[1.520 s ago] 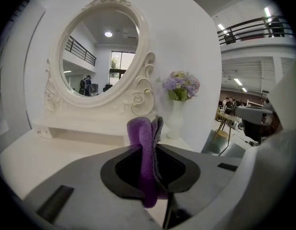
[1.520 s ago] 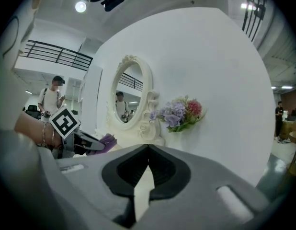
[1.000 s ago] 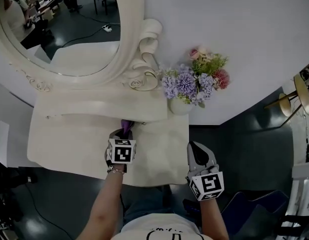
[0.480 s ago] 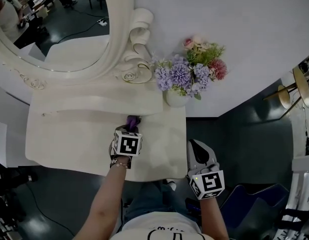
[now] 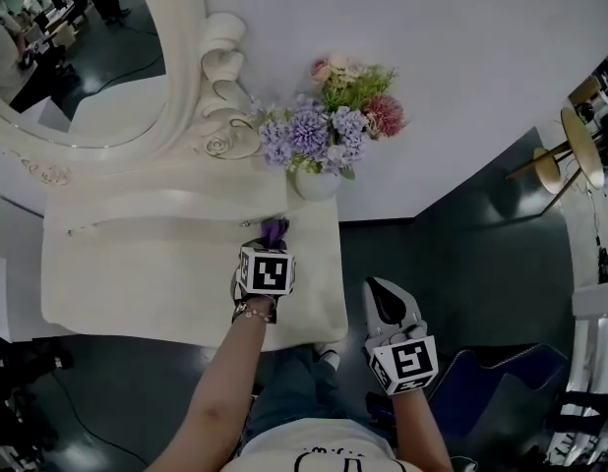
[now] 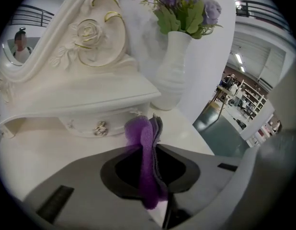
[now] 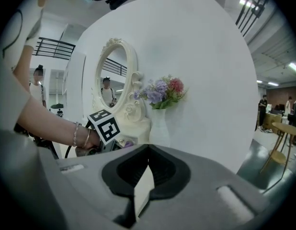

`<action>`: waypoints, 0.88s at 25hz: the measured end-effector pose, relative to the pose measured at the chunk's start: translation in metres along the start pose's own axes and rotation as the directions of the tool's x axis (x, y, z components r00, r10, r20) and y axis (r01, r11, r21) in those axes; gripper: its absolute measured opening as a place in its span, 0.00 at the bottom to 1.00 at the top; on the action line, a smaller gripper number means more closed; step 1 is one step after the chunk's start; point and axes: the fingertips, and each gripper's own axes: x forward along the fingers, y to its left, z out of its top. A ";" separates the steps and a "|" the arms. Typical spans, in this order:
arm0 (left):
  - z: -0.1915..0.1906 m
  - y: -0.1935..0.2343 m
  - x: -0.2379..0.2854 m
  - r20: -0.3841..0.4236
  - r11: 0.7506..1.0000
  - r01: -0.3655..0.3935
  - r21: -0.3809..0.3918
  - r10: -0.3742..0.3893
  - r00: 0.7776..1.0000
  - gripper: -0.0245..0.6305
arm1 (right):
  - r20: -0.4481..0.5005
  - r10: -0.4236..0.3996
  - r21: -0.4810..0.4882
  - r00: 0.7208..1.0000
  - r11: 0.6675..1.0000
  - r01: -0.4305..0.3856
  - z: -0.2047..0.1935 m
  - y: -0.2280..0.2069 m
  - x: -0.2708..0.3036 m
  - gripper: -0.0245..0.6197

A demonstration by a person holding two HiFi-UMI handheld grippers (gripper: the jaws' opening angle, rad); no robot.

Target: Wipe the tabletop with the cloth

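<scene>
Purple cloth (image 6: 144, 166), fleecy, with a grey layer on its right side: folded and standing upright, pinched between the closed jaws of the left gripper (image 5: 272, 244), its bunched top edge poking out past them. Cream-white tabletop (image 5: 156, 273), glossy, rectangular. The cloth sits over its right end, toward the back edge; contact with the surface not discernible.

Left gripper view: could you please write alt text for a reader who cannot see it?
The left gripper is shut on a purple cloth over the white tabletop. Behind it stand a carved white mirror base with a drawer and a white vase of purple flowers.
</scene>
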 end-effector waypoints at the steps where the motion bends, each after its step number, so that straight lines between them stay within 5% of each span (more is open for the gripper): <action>1: 0.006 -0.011 0.005 0.004 1.000 0.016 0.002 -0.016 1.000 0.15 | 0.001 -0.004 -0.004 1.000 1.000 0.004 0.000 -0.004 -0.004 0.04; 8: 0.034 -0.088 0.029 0.015 0.987 0.160 0.001 -0.160 0.987 0.15 | -0.009 -0.056 0.020 0.998 0.998 0.056 -0.015 -0.032 -0.028 0.04; 14: 0.031 -0.157 0.018 0.046 0.927 0.371 -0.052 -0.368 0.928 0.15 | -0.001 -0.082 0.028 0.997 0.996 0.082 -0.019 -0.042 -0.052 0.04; 17: 0.033 -0.159 -0.007 0.105 0.921 0.385 -0.058 -0.378 0.920 0.15 | 0.011 -0.081 0.028 0.997 0.996 0.081 -0.018 -0.045 -0.062 0.04; 22: 0.030 -0.100 -0.056 0.182 0.952 0.292 -0.090 -0.273 0.945 0.15 | 0.029 -0.062 0.041 0.998 0.997 0.060 -0.016 -0.033 -0.067 0.04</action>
